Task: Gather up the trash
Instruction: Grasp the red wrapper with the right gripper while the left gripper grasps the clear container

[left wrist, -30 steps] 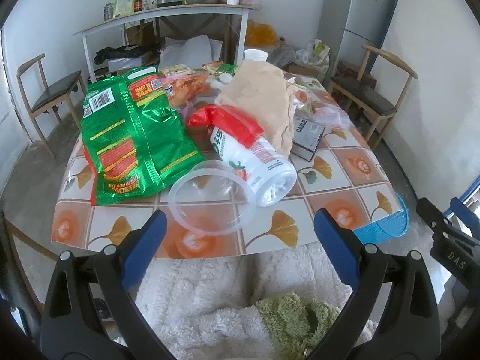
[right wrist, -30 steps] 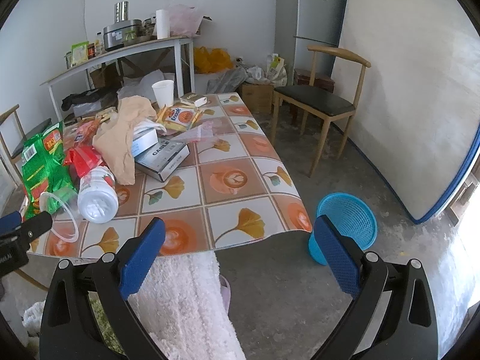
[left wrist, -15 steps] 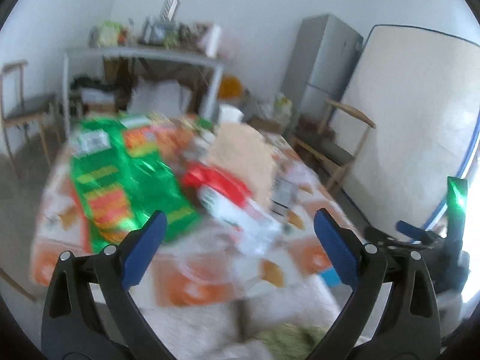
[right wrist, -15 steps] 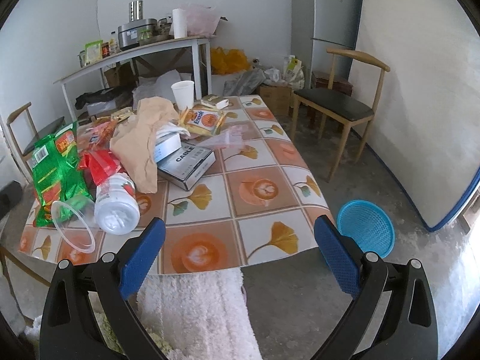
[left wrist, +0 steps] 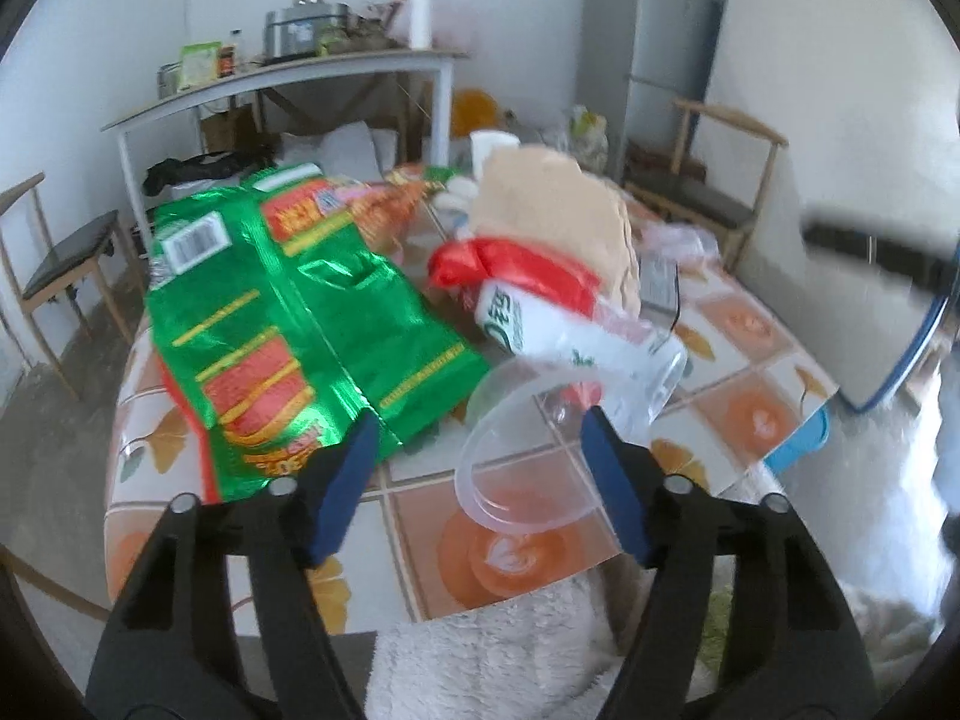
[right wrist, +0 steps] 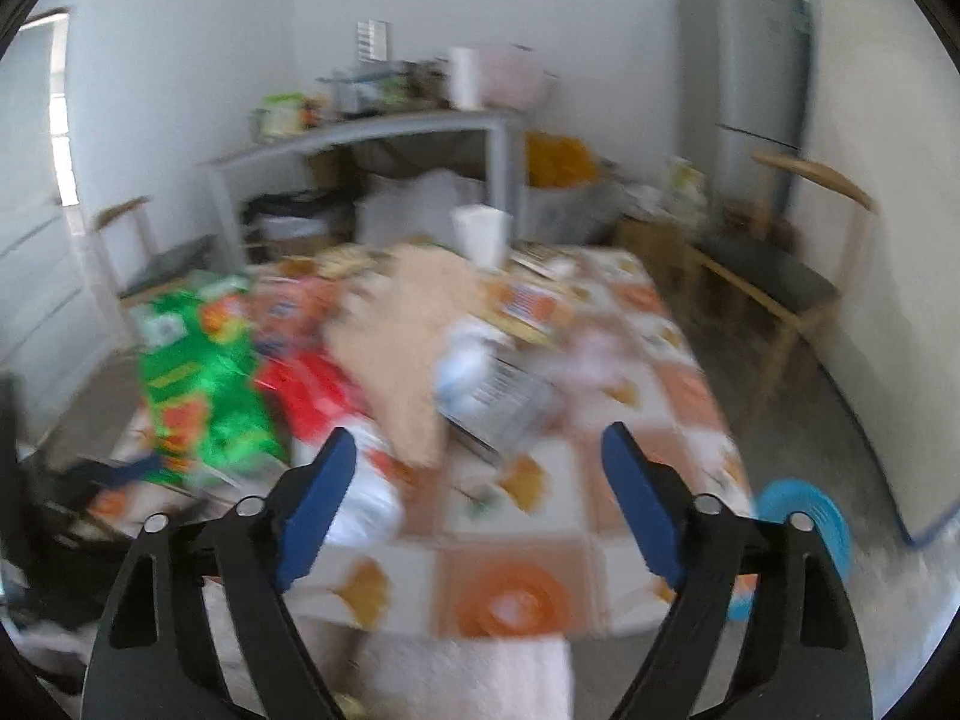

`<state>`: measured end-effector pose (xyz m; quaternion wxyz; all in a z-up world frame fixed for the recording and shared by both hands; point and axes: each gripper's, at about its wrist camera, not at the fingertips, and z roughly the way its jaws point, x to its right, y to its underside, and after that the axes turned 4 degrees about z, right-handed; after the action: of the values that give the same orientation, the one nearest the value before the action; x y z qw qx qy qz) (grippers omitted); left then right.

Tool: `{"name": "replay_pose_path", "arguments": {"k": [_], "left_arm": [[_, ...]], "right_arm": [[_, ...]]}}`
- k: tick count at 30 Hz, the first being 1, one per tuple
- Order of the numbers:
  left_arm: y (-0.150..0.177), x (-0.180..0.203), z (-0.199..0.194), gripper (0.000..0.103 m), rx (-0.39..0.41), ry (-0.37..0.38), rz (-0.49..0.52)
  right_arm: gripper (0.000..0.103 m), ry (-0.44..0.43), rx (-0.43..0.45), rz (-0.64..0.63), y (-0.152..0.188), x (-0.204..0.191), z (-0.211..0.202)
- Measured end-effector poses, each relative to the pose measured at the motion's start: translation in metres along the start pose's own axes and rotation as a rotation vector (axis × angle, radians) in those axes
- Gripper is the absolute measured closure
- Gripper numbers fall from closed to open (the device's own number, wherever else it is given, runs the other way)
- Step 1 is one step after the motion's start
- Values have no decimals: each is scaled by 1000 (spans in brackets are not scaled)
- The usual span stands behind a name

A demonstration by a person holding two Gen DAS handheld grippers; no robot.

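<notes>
Several bits of trash crowd my table (left wrist: 744,324): a clear plastic cup (left wrist: 528,456) on its side at the near edge, a green snack bag (left wrist: 288,324) beside it. My left gripper (left wrist: 480,462) is closing around the cup, pads not yet touching; my right gripper (right wrist: 477,480) is closing on nothing.

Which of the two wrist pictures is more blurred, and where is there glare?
Right wrist view: heavy motion blur, the table clutter smeared, only the right gripper sharp. Left wrist view: mostly sharp, the green snack bag readable, right edge washed out by bright glare; both show fisheye bending.
</notes>
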<state>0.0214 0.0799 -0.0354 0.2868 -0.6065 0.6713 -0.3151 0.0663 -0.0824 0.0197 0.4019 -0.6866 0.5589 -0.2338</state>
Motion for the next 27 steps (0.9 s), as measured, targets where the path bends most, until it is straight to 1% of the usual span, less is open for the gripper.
{"name": "replay_pose_path", "arguments": {"k": [1,2,4,5,6,8,10,11,13,15,17,20,21,25,27], "left_arm": [[1,1,5,48,-14,-10,12],[2,2,8,51,-21,-11,16],[4,-1,16,64,-45,-6,6],[5,-3,18,68,-50,1,-2],[6,-6,19,75,-50,10,-15],[7,-11,20,83,-48,8,-36],[8,-13,18,93,-46,13,-48],[8,-14,17,95,-47,15,-56],[9,-19,17,98,-52,26,-72],[10,-21,17,99,-53,34,-82],[10,-23,16,99,-50,41,-84],[9,-24,16,99,-45,55,-88],[10,-25,14,99,-44,58,-89],[9,-26,13,99,-36,66,-99],[13,-26,10,99,-33,69,-104]], "right_arm": [[30,-25,-1,-15,-5,-6,3],[31,-58,-3,-41,-10,-14,9],[34,-120,-21,-107,-20,-32,23],[34,-141,-31,-139,-24,-40,30],[35,-160,-45,-189,-28,-52,38],[35,-178,-67,-267,-30,-69,51],[38,-176,-98,-375,-28,-93,69],[38,-172,-106,-406,-26,-97,74],[43,-160,-130,-477,-23,-113,90],[46,-154,-158,-511,-22,-119,106],[51,-126,-183,-544,-19,-122,121],[66,-81,-217,-600,-14,-129,138],[73,-71,-225,-603,-13,-129,141],[83,-71,-200,-569,-17,-128,133],[85,-69,-178,-553,-21,-126,127]]}}
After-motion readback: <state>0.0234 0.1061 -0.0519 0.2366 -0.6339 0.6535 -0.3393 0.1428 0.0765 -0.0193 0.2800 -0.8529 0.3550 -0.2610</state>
